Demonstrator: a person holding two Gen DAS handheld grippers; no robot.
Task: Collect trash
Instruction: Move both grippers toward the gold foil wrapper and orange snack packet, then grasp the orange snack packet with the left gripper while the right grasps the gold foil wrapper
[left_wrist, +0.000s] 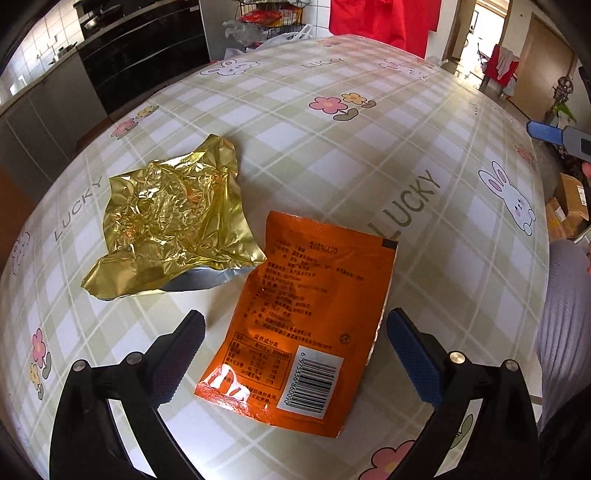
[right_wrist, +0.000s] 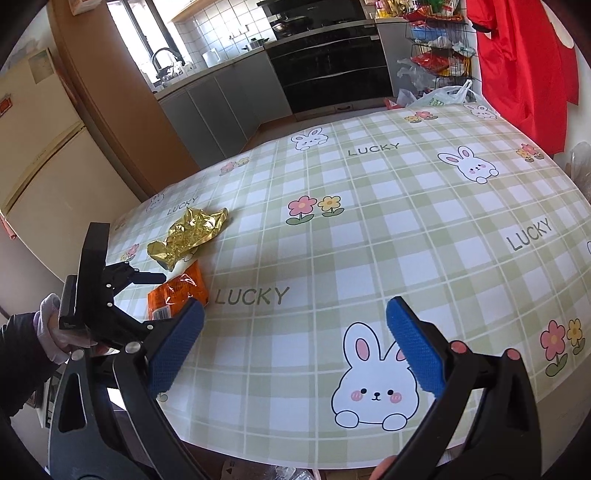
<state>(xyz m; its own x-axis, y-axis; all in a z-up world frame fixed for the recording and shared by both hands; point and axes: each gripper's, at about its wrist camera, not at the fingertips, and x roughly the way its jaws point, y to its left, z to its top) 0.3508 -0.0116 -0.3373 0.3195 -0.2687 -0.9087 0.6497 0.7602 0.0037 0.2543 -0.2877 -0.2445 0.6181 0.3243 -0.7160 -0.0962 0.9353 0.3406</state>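
Note:
An orange snack packet (left_wrist: 306, 317) lies flat on the checked tablecloth (left_wrist: 332, 155), barcode toward me. My left gripper (left_wrist: 295, 332) is open, its two fingers standing on either side of the packet's near half. A crumpled gold foil wrapper (left_wrist: 173, 221) rests just to the packet's left. In the right wrist view the same orange packet (right_wrist: 179, 291) and gold wrapper (right_wrist: 188, 236) sit at the table's left side, with the left gripper (right_wrist: 147, 277) over them. My right gripper (right_wrist: 295, 339) is open above the near table edge, nothing between its fingers. One blue fingertip (left_wrist: 546, 133) shows in the left view.
Kitchen cabinets and a black oven (right_wrist: 328, 66) stand beyond the table's far edge. A wire rack with bags (right_wrist: 439, 55) and red cloth (right_wrist: 524, 66) are at the far right. Cardboard boxes (left_wrist: 569, 206) sit on the floor. A gloved hand (right_wrist: 51, 328) holds the left gripper.

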